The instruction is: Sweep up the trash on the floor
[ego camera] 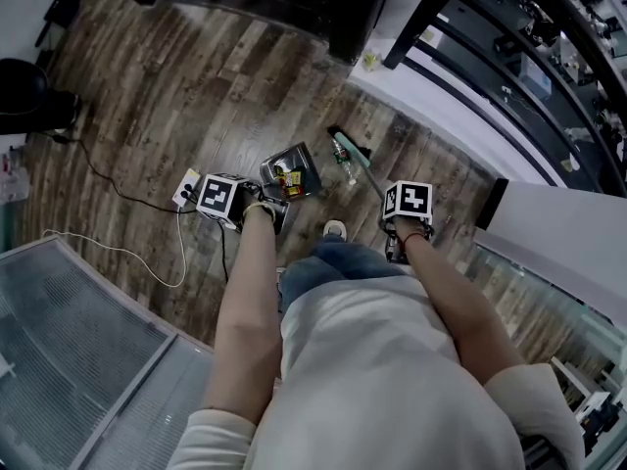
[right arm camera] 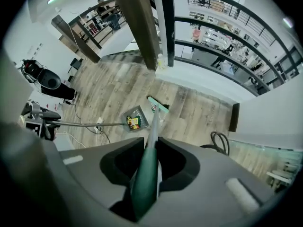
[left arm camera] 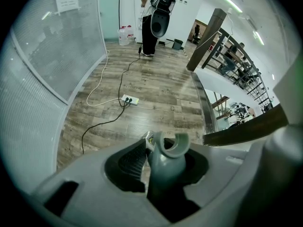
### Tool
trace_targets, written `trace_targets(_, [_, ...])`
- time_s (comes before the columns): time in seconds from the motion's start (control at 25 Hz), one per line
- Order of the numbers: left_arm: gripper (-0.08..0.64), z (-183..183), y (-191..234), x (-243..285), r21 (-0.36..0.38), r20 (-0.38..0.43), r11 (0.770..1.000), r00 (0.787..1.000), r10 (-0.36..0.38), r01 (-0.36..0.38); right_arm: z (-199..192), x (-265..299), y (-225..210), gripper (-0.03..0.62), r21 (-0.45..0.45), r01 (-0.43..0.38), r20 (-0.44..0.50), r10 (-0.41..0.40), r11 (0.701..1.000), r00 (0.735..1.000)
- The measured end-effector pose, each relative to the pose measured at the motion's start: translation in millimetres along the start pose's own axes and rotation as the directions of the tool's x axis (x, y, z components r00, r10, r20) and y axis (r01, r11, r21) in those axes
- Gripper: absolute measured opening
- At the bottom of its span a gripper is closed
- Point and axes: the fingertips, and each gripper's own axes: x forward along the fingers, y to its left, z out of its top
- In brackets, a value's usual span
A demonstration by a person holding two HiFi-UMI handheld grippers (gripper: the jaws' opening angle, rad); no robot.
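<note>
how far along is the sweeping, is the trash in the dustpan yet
Partly done. Done: some wrappers lie in the dustpan. In hand: the left gripper has its jaws shut on the dustpan's handle, and the right gripper on the broom, whose head sits beside the pan. Left: a pale scrap by that head looks to be on the floor, outside the pan.

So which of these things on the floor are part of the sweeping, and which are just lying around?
Part of the job:
broom, in the right gripper
dustpan, held by the left gripper
wrappers in the dustpan
loose scrap by the broom head

Just lying about:
power strip
cables
</note>
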Motion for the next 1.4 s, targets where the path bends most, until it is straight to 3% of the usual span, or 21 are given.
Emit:
trace_targets(0.2, [0.123, -1, 0, -4, -0.011, -0.008, 1.000, 1.000, -0.005, 0.004, -7, 5, 18, 0.098, 0.084, -0.085, -0.025, 0.087, 0.993, 0.996])
trace_targets(0.4, [0.124, -3, 0, -5, -0.006, -0.005, 1.000, 1.000, -0.011, 0.011, -10, 5, 31, 0.098, 0.108, -0.112, -0.038, 0.117, 0.988, 0.992])
trace_targets(0.6, [0.127, -5, 0, -4, -0.008, -0.004, 1.000, 1.000, -0.015, 0.015, -18, 7, 43, 0.098, 0.069, -0.111, -0.049, 0.115, 0.991, 0.992])
trace_targets(1.04, [0.132, -3, 0, -4, -0.010, -0.005, 0.999, 1.000, -0.030, 0.030, -32, 1, 85, 0.098, -0.028, -0.203, -0.104, 0.199, 0.979, 0.974])
trace_targets(1.4, [0.135, -6, 6, -4, -0.005, -0.006, 0.999, 0.999, -0.039, 0.039, -32, -1, 81, 0.098, -0.038, -0.209, -0.079, 0.205, 0.977, 0.976])
